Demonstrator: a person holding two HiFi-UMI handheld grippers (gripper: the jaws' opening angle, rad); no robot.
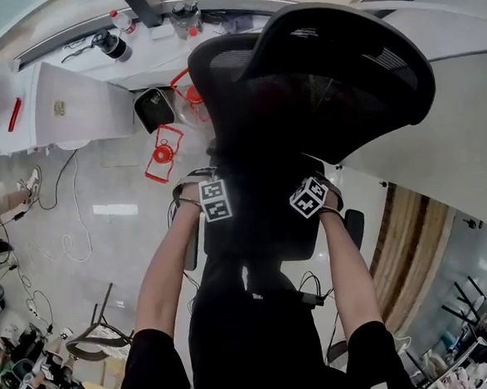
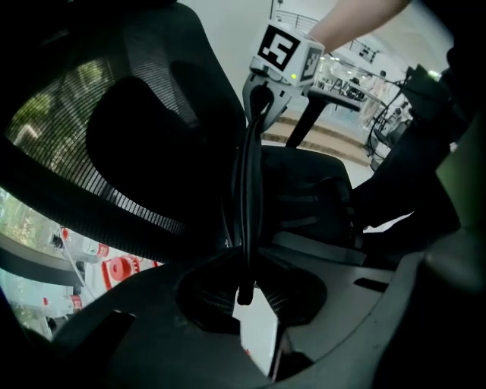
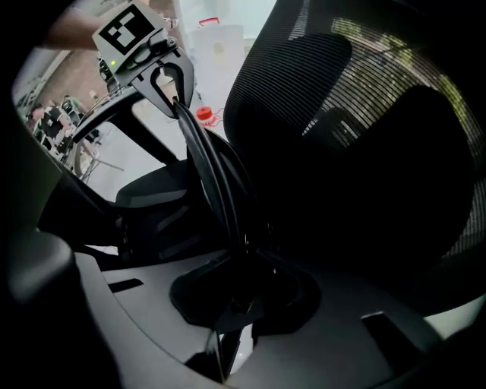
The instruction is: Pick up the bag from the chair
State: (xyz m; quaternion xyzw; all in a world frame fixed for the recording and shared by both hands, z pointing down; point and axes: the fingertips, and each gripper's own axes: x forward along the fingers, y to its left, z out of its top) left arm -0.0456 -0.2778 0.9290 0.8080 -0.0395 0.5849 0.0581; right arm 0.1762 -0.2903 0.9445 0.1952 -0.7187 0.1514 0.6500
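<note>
A black bag [image 1: 260, 223] sits low in front of the black mesh-backed office chair [image 1: 326, 67], between my two arms; its outline is lost in the dark. Its black strap [image 2: 249, 182] runs taut from one gripper to the other. In the left gripper view my left gripper [image 2: 247, 292] is shut on one end of the strap, and the right gripper's marker cube [image 2: 285, 49] shows at the far end. In the right gripper view my right gripper [image 3: 241, 304] is shut on the strap [image 3: 213, 175], with the bag's body [image 3: 152, 205] behind.
The chair's tall back [image 2: 99, 144] stands close beside both grippers. On the floor lie red frames [image 1: 164, 149], a black bin [image 1: 154, 109] and loose cables [image 1: 67, 235]. A white desk [image 1: 71, 102] with bottles lies beyond, and a pale tabletop [image 1: 472, 132] to the right.
</note>
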